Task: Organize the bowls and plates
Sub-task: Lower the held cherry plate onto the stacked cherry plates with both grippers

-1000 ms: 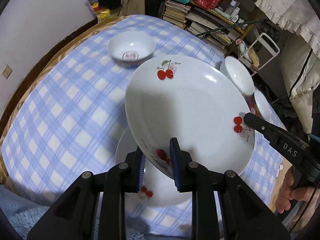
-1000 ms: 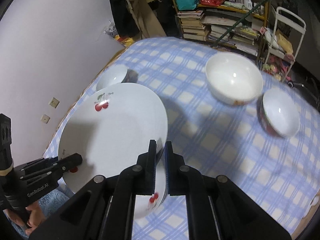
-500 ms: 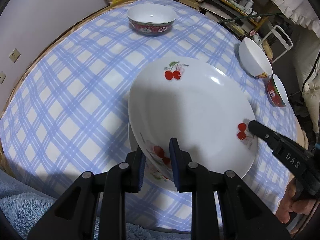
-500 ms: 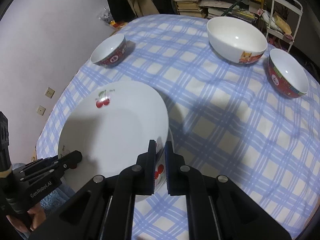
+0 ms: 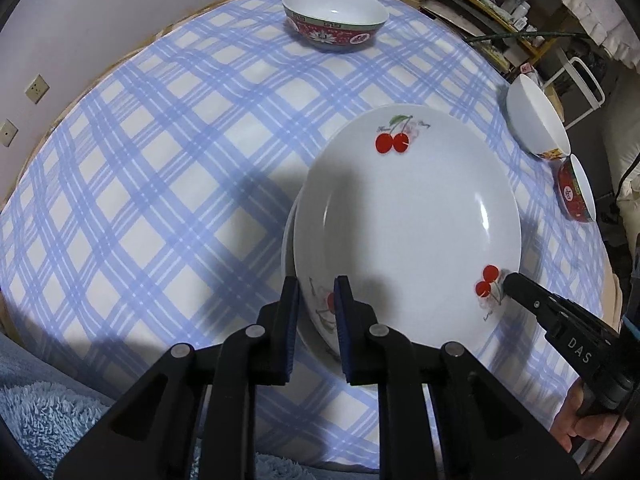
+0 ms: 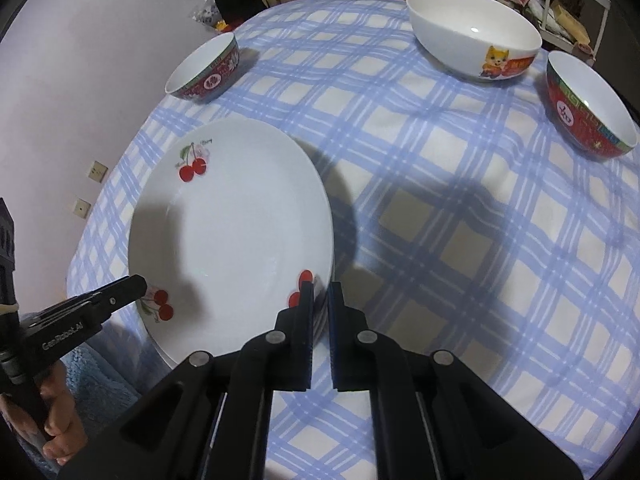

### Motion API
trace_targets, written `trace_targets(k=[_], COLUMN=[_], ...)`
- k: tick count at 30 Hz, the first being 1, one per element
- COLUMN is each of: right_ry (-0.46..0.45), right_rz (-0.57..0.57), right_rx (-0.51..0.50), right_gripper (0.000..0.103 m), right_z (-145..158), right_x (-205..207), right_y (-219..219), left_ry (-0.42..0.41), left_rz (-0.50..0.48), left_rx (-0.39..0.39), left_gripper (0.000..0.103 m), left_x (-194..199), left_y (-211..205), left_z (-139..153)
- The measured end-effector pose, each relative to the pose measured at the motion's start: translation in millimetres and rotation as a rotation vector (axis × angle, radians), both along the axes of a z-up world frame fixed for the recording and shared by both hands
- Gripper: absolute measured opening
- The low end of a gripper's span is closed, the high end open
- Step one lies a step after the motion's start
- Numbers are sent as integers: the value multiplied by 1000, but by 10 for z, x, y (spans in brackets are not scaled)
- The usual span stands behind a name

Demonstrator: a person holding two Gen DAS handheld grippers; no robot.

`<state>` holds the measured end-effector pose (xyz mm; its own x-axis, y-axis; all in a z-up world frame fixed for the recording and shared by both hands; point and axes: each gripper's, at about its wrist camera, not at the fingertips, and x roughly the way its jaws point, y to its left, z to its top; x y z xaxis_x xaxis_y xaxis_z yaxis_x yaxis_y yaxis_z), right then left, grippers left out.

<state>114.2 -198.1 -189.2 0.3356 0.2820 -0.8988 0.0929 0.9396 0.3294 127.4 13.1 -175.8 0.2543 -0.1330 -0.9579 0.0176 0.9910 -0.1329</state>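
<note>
A cherry-patterned plate (image 5: 408,232) was held at two points of its rim, low over a second plate (image 5: 289,240) of which only a sliver of edge showed beneath it on the checked table (image 5: 140,184). The left gripper (image 5: 316,312) had its fingers closed narrowly on the near rim, and the right gripper (image 6: 319,320) was likewise pinched on the opposite rim. Whether the upper plate was already resting on the lower one could not be told.

The stack was seen to be slightly offset. If the fingers were opened unevenly, the plate could be tipped or slid sideways and chipped against the lower rim. A lower finger trapped between the two plates might drag both on withdrawal.

A red patterned bowl (image 6: 204,70), a large white bowl (image 6: 474,36) and another red bowl (image 6: 590,106) stood well apart, unstacked.
</note>
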Motion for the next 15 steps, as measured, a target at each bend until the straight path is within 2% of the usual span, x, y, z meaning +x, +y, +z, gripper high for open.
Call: trace_targets(k=[4, 10, 15], right_ry=[34, 26, 29], right_rz=[-27, -49, -57], right_rx=[46, 42, 47], right_gripper=[7, 7, 7], right_z=[-44, -12, -39], right_x=[-22, -72, -64], right_y=[-33, -21, -23], left_ry=[-27, -18, -16], left_rz=[-4, 13, 15], left_rx=[51, 10, 6], left_gripper=[18, 18, 18], left_x=[-7, 6, 13], left_y=[-6, 61, 57], left_z=[8, 0, -3])
